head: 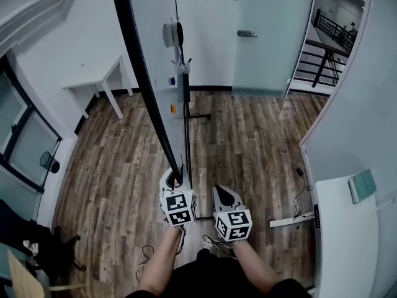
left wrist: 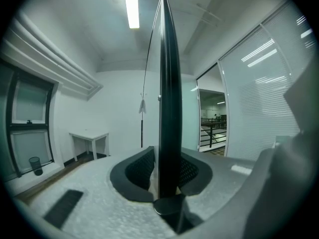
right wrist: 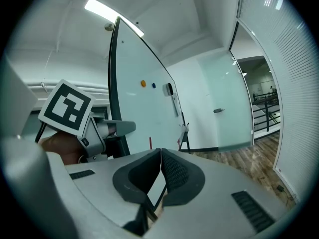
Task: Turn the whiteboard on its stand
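The whiteboard (head: 152, 54) stands nearly edge-on in the head view, its black frame running from the top down to my left gripper (head: 175, 180). In the left gripper view the black frame edge (left wrist: 168, 108) rises between the jaws, and both pads press on it low down (left wrist: 168, 176). The stand's black upright (head: 187, 141) and foot (head: 200, 115) sit right of the board. My right gripper (head: 221, 192) hovers just right of the left one, apart from the board. Its jaws (right wrist: 160, 156) are shut with nothing in them. From there I see the board's white face (right wrist: 144, 108) and the left gripper (right wrist: 119, 128) on the frame.
A white table (head: 99, 79) stands against the far left wall. A glass door (head: 270, 36) and a stair rail (head: 322, 54) lie beyond the board. At right is a white desk (head: 344, 228) with a book (head: 361, 185). Cables (head: 299, 194) trail on the wooden floor.
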`<state>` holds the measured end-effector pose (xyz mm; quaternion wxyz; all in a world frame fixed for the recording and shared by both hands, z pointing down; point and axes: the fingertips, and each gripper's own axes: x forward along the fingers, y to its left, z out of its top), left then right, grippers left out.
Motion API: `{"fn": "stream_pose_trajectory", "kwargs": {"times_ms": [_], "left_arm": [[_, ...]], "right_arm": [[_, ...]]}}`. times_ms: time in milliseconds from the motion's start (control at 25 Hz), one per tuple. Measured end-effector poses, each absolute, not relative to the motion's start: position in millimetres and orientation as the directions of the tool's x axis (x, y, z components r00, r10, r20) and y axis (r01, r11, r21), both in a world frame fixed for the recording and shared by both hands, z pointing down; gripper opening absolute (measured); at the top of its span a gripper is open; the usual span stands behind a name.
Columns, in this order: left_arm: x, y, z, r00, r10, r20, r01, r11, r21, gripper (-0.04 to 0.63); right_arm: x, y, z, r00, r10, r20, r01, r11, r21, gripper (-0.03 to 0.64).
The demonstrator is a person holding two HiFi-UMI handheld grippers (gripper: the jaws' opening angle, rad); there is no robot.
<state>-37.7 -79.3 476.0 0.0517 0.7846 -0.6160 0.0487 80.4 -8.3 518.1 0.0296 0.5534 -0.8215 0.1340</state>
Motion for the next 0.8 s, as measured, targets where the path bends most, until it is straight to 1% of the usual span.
{"fn": "stream_pose_trajectory", "kwargs": {"times_ms": [200, 400, 800], "left_arm": [[-35.5, -65.8, 472.3, 0.235, -0.963, 0.133, -0.972, -0.234, 0.023, 0.089], [-31.1, -54.7, 476.3, 0.226, -0.965, 0.131, -0.974, -0.224, 0.025, 0.089], [-18.2, -19.1, 474.0, 0.258, -0.957, 0.133, -0.966, -0.258, 0.015, 0.101]], "right_arm": [[79.4, 2.6, 516.7, -0.384, -0.904, 0.186, -0.917, 0.350, -0.191, 0.012], [94.5, 15.4, 516.1, -0.369, -0.916, 0.160, -0.923, 0.341, -0.180, 0.014], [106.7, 52.3, 510.3, -0.346, -0.926, 0.151, -0.930, 0.316, -0.189, 0.012]]}}
